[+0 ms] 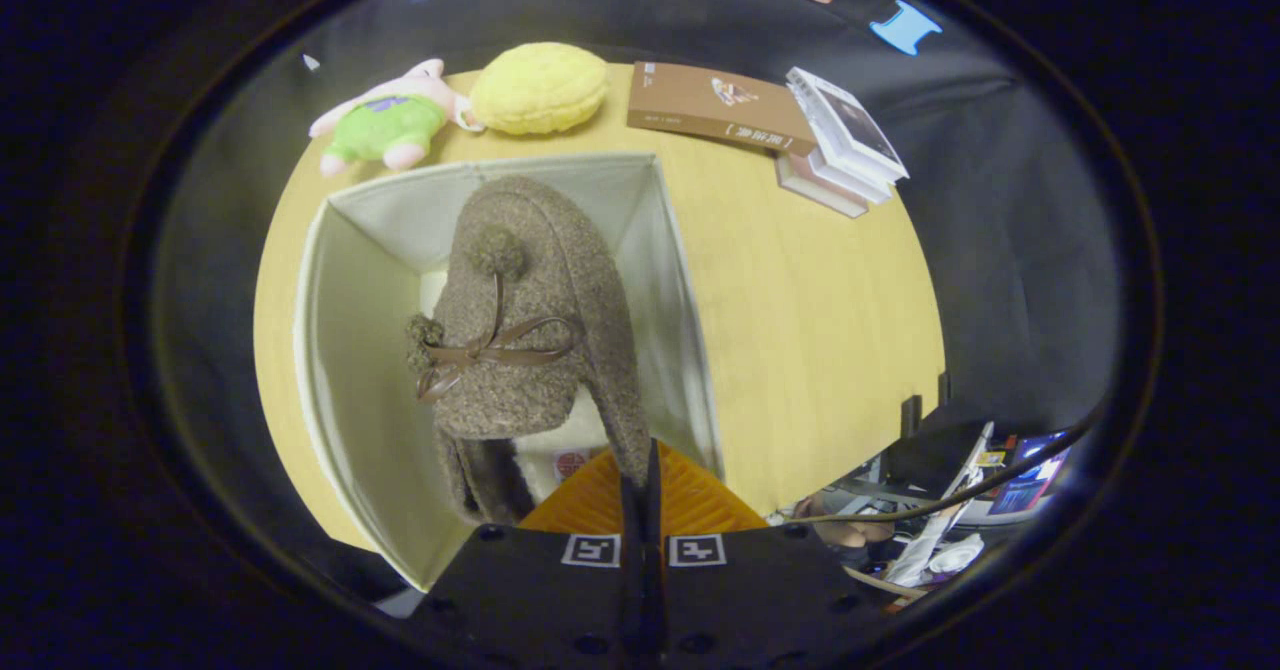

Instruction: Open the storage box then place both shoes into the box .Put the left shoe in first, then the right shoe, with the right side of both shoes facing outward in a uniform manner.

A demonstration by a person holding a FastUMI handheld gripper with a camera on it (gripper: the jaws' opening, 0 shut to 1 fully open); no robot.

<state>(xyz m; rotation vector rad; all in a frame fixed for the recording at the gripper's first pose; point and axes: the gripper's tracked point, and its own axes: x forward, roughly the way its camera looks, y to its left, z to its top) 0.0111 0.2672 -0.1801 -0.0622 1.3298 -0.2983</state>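
Fingers (640, 495) are pinching shut on the collar edge of the shoe (530, 335), pads pressed together with the thin fabric rim caught between them. I'm holding the shoe hanging just ahead of me, toe pointing away, over the open storage box (345, 350). It's a brown-grey felt shoe with a leather bow (490, 350) across the upper and pompoms (497, 248) on the cord ends. Fleece lining is showing pale at the opening, right by my fingertips. The shoe is sitting inside the outline of the box walls, heel end nearest me; I can't tell whether the sole is touching the box floor or still hanging clear. I can't tell which shoe of the pair this is either.

The box is standing open on the wooden table (800, 330), pale fabric walls upright, near corner just under my fingers. A bit of pale surface is peeking out on the box floor beside the shoe, too hidden to identify.

Beyond the box, at the far table edge, a pink plush toy in green clothes (385, 122) is lying on its side, touching a yellow cushion (540, 87). To the right of those, a brown book (705, 105) is lying flat, next to a small stack of books (845, 145). Off the table's near right side, cables and clutter (960, 510) are showing.
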